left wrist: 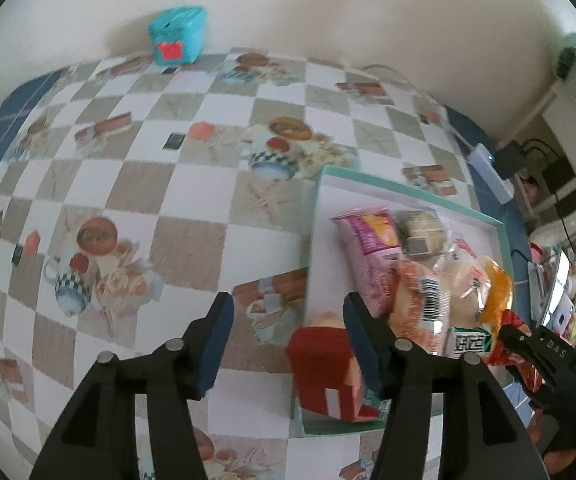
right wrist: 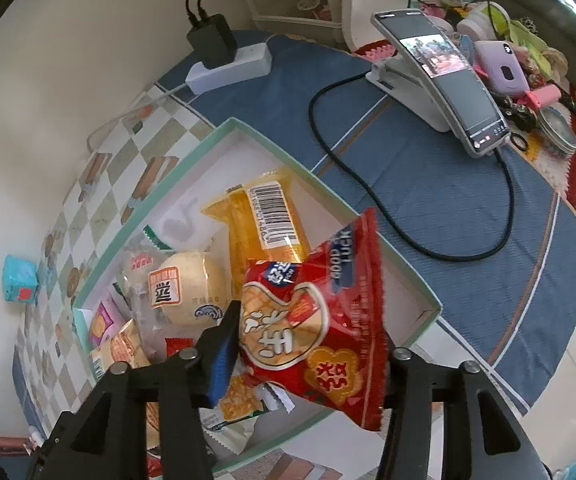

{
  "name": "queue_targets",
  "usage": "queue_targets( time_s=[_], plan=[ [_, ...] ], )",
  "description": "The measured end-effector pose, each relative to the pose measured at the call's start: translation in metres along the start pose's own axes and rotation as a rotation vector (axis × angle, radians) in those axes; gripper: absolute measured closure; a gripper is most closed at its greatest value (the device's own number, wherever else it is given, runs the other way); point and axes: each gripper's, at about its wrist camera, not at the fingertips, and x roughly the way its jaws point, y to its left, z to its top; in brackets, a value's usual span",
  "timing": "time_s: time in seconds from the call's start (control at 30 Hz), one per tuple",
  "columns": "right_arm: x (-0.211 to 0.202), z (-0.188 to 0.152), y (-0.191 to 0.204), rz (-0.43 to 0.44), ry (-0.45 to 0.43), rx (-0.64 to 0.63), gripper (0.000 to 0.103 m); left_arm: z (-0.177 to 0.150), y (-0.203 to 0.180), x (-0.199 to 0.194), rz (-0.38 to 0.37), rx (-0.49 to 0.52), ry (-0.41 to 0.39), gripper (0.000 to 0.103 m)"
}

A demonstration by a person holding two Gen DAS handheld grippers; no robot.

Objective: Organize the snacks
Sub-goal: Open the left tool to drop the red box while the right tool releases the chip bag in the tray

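Landmark: we took the teal-rimmed box [right wrist: 192,160] on the checked tablecloth [left wrist: 160,184] as our reference; it lay with its open top upward, so snacks could be dropped straight in.
Left gripper: our left gripper [left wrist: 288,328] stood part open with nothing between its pads, over the box's near left corner; a red carton [left wrist: 319,372] lay just inside that corner, beside the right pad.
Right gripper: our right gripper [right wrist: 307,356] had a red snack bag [right wrist: 319,312] between its jaws, over the box's near edge. The left pad touched the bag; the right pad was hidden behind it, so we could not tell whether the bag was gripped or already let go.
Snacks: a round bun [right wrist: 184,284], an orange packet [right wrist: 264,220] and a pink packet [left wrist: 367,248] lay heaped inside the box.
Judgement: we read this as the red bag being delivered into the box.
Outside the box: a teal tin [left wrist: 178,36] stood well beyond it, by the wall.
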Motion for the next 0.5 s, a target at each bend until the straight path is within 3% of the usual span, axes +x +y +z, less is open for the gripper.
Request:
queue_targets(
  time_s=[0.03,0.1,0.17,0.27,0.4,0.43,0.47,0.5],
  plan=[
    [0.001,-0.001,0.002,0.002,0.003,-0.007,0.034,0.0,0.004,0.002,0.011,-0.017,0.013,0.044],
    [0.002,-0.001,0.005,-0.005,0.005,-0.023,0.031,-0.001,0.01,0.006,0.029,-0.04,0.033,0.043],
    [0.003,-0.002,0.007,-0.012,0.007,-0.035,0.026,-0.002,0.018,0.011,0.05,-0.075,0.059,0.025],
    [0.004,-0.004,0.007,-0.019,0.001,-0.042,0.013,-0.003,0.027,0.015,0.071,-0.112,0.081,0.023],
    [0.004,-0.004,0.008,-0.019,-0.007,-0.055,0.012,-0.005,0.035,0.018,0.093,-0.14,0.096,0.018],
    [0.004,-0.004,0.009,-0.016,-0.008,-0.06,0.009,-0.005,0.036,0.019,0.094,-0.143,0.098,0.017],
    [0.004,-0.005,0.01,-0.014,-0.01,-0.066,0.0,-0.006,0.037,0.02,0.099,-0.148,0.103,0.016],
    [0.003,-0.005,0.011,-0.011,-0.017,-0.071,0.0,-0.007,0.038,0.02,0.102,-0.149,0.105,0.014]
  ],
)
